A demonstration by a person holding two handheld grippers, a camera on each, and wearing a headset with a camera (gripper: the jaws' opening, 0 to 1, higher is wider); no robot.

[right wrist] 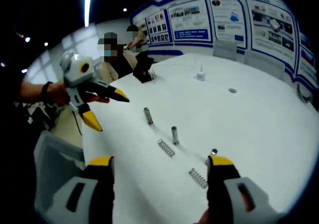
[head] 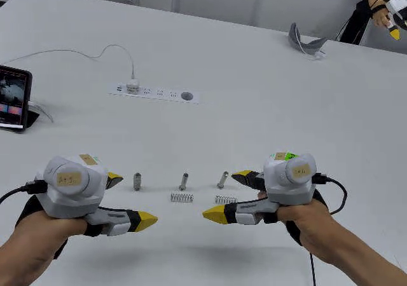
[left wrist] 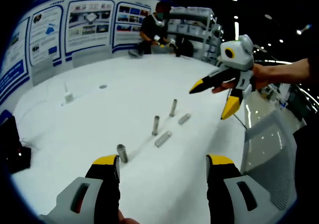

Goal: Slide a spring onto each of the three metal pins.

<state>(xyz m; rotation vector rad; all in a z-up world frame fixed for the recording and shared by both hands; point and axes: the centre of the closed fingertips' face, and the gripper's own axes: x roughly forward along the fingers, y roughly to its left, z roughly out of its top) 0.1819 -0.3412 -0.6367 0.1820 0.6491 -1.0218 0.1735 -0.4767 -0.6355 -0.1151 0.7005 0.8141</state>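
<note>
Springs silvery, coiled, flat beside upright metal pins.

The head view looks forward and down on the table from above its near edge. The left gripper view sits low at the left, facing the right gripper. The right gripper view faces back at the left gripper. All three share the nearby pins.
</note>
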